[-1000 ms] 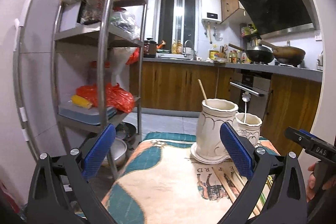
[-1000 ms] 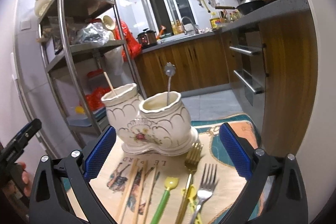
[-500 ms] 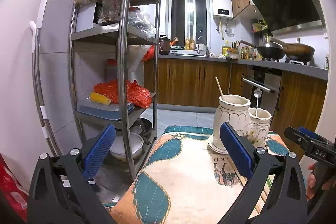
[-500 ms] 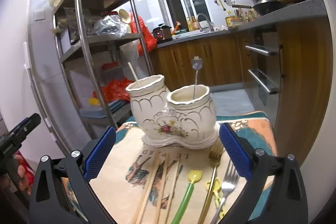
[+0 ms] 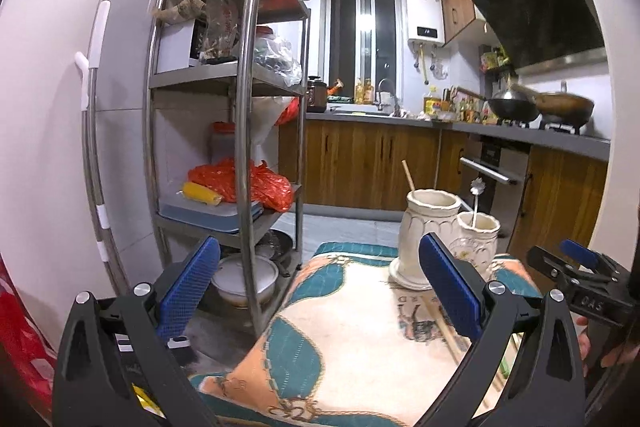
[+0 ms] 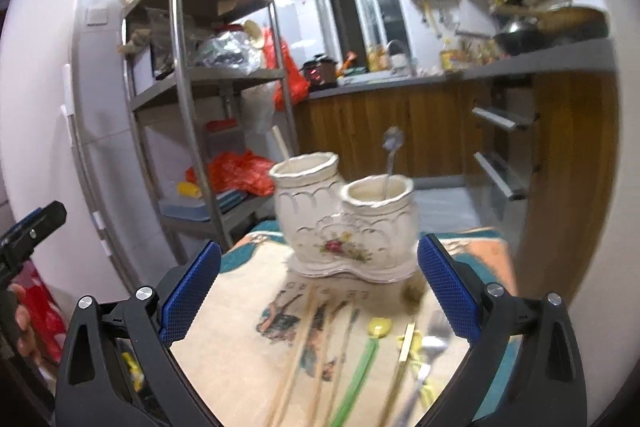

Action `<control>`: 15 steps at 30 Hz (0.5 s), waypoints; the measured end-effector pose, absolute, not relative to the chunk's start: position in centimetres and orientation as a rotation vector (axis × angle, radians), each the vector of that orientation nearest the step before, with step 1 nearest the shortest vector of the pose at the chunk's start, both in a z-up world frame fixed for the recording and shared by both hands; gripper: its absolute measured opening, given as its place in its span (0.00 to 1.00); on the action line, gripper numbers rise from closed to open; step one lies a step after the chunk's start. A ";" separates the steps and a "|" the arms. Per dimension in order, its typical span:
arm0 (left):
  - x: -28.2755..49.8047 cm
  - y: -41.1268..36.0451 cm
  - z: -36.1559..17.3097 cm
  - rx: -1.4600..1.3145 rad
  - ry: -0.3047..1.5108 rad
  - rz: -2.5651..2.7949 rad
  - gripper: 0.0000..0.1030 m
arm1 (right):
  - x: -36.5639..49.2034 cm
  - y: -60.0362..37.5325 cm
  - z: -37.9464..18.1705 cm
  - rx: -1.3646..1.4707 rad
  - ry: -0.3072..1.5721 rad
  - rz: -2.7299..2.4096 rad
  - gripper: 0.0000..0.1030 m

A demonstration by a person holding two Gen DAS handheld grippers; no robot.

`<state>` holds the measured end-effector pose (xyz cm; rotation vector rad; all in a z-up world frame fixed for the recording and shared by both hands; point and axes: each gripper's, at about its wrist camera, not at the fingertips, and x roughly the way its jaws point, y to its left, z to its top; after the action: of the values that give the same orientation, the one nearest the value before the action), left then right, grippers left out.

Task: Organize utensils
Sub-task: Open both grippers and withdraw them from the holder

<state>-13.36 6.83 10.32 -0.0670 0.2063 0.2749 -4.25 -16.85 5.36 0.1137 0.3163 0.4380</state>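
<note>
A cream ceramic two-cup utensil holder (image 6: 344,223) stands at the far end of a patterned cloth (image 6: 248,311); it also shows in the left wrist view (image 5: 430,239). Its taller cup holds a wooden chopstick (image 5: 409,175), its shorter cup a metal spoon (image 6: 390,163). Loose chopsticks (image 6: 304,347), a green-handled utensil (image 6: 360,375), a gold fork (image 6: 404,351) and a silver fork (image 6: 428,359) lie in front of it. My right gripper (image 6: 318,291) is open and empty above them. My left gripper (image 5: 318,287) is open and empty over the cloth's left part.
A steel shelf rack (image 5: 244,131) with bags and boxes stands left of the table, pots (image 5: 244,275) on the floor beneath it. Wooden kitchen cabinets (image 5: 360,167) and a stove with woks (image 5: 560,107) line the back and right.
Both grippers have drawn back and risen from the holder, which looks smaller and farther now. The right view is blurred with motion. Both stay open and empty.
</note>
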 end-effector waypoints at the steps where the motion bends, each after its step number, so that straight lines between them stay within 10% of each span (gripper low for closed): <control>1: -13.1 6.8 10.3 -0.070 0.212 0.264 0.95 | -4.8 -17.5 5.5 0.110 0.325 0.426 0.95; 15: -7.8 4.2 11.6 -0.053 0.357 0.085 0.95 | -3.7 -25.1 7.1 0.070 0.470 0.309 0.95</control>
<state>-7.80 4.16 11.58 -0.0525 0.3571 0.0855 -3.73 -25.07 7.06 0.0700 0.4705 0.3092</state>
